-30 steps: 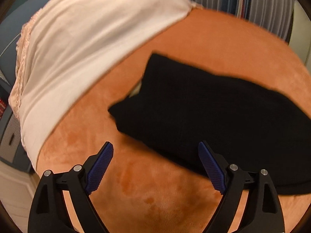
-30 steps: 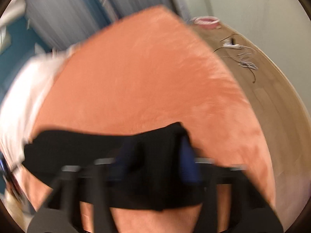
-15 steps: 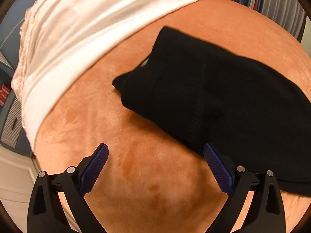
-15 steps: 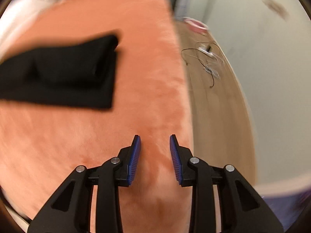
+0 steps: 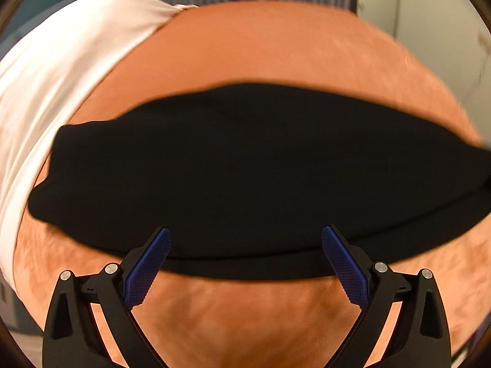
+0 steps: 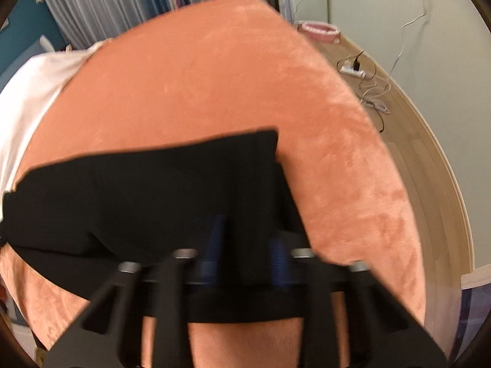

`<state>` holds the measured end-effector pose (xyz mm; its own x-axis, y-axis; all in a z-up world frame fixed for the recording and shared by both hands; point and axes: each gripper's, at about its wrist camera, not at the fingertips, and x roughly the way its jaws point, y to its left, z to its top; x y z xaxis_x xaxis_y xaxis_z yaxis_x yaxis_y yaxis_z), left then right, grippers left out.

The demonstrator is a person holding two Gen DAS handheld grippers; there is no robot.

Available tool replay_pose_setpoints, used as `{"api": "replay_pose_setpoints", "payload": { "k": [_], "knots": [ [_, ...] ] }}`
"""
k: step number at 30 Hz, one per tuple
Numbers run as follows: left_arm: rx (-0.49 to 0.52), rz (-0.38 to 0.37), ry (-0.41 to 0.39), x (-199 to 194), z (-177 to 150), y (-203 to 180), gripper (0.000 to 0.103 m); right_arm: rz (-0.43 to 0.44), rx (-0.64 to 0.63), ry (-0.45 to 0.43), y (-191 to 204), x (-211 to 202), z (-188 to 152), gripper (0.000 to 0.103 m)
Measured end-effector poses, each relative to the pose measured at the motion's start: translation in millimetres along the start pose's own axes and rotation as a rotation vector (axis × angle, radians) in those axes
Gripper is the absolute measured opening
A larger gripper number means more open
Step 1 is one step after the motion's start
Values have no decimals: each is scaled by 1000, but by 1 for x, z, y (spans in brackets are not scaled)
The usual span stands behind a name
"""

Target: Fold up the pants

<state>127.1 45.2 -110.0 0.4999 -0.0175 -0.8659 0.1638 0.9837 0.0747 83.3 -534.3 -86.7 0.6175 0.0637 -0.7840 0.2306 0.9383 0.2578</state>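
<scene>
The black pants [image 5: 245, 168] lie folded in a long strip across the orange bed cover [image 5: 276, 46]. My left gripper [image 5: 245, 245] is open and empty, its blue pads at the near edge of the pants. In the right wrist view the pants [image 6: 147, 190] lie across the lower half of the frame. My right gripper [image 6: 248, 245] is blurred and sits at their right end; black cloth lies between the blue pads, which stand a little apart.
A white sheet [image 5: 61, 76] covers the left part of the bed. Beyond the bed's right edge is a wooden floor [image 6: 429, 168] with a power strip and cables [image 6: 356, 70] and a pink bowl [image 6: 319, 30]. Curtains [image 6: 107, 9] hang behind.
My left gripper has swung right and now faces the pants squarely. My right gripper has swung back from the bed's edge to the right end of the pants.
</scene>
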Motion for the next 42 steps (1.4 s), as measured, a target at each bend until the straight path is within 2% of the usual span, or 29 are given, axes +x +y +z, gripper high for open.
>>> {"api": "replay_pose_setpoints", "payload": {
  "k": [2, 3, 4, 5, 7, 10, 11, 12, 14, 16, 19, 21, 22, 23, 24, 25, 27, 28, 29, 31, 32, 34, 35, 36, 38, 39, 40, 41, 42],
  "knots": [
    [23, 14, 53, 21, -6, -3, 93, 32, 10, -87, -4, -32, 5, 4],
    [17, -4, 47, 22, -7, 1, 94, -11, -39, -107, -7, -41, 4, 4],
    [20, -18, 39, 21, -8, 3, 93, -59, -72, -74, -13, -34, 2, 4],
    [35, -26, 43, 22, -9, 8, 92, -126, -103, 17, -24, -15, -6, 5],
    [71, -26, 47, 16, -11, 15, 91, -169, -78, 82, -39, 3, -20, 10],
    [97, -32, 27, 2, -12, 25, 91, -228, -48, -41, -27, -20, -33, 35],
    [90, -40, 17, -1, -13, 26, 91, -249, -69, -95, -16, -31, -39, 53],
    [76, -57, 11, -4, -13, 29, 92, -248, -89, -130, -5, -36, -42, 59],
    [44, -94, 17, -8, -11, 30, 92, -167, -149, -157, 32, -47, -50, 59],
    [63, -111, 13, -8, -7, 21, 92, -114, -270, -169, 70, -46, -55, 59],
    [191, -44, -11, 3, -5, -1, 93, -77, -562, -112, 146, -19, -75, 58],
    [299, -7, -13, 15, -8, -14, 93, -15, -672, -53, 188, 8, -85, 51],
    [325, -13, -27, 18, -8, -16, 88, -4, -689, -38, 197, 17, -85, 51],
    [330, -44, -29, 18, -7, -12, 79, 21, -707, -16, 211, 31, -83, 50],
    [322, -114, -11, 18, -4, -7, 61, 36, -714, -3, 217, 41, -80, 50],
    [304, -150, -3, 18, -2, -5, 43, 49, -722, 6, 220, 50, -82, 50],
    [291, -171, 4, 19, 4, 7, 16, 89, -725, 49, 235, 72, -76, 50],
    [269, -215, 17, 20, 8, 15, 12, 113, -715, 86, 240, 87, -74, 50],
    [250, -254, 31, 20, 12, 27, 9, 129, -706, 122, 242, 99, -75, 34],
    [234, -308, 43, 20, 16, 40, 7, 157, -678, 129, 245, 89, -80, 17],
    [224, -340, 46, 16, 16, 47, 6, 189, -652, 133, 248, 72, -83, 3],
    [253, -348, 27, 0, 12, 56, 5, 238, -664, 99, 257, 37, -88, 3],
    [279, -342, 11, -13, 4, 50, 5, 222, -707, 91, 258, 24, -98, 3],
    [303, -343, 3, -21, -6, 51, 5, 209, -731, 106, 261, 24, -108, 4],
    [340, -341, 48, -20, -29, 54, 6, 189, -757, 180, 258, 43, -125, 7],
    [370, -318, 65, -13, -42, 54, 12, 178, -761, 201, 254, 49, -132, 10],
    [379, -294, 44, -13, -48, 54, 13, 177, -754, 175, 254, 45, -134, 11],
    [355, -290, 5, -19, -50, 58, 14, 179, -738, 152, 257, 38, -132, 18],
    [303, -306, -15, -27, -48, 65, 21, 190, -719, 113, 260, 24, -130, 31]
  ]
}}
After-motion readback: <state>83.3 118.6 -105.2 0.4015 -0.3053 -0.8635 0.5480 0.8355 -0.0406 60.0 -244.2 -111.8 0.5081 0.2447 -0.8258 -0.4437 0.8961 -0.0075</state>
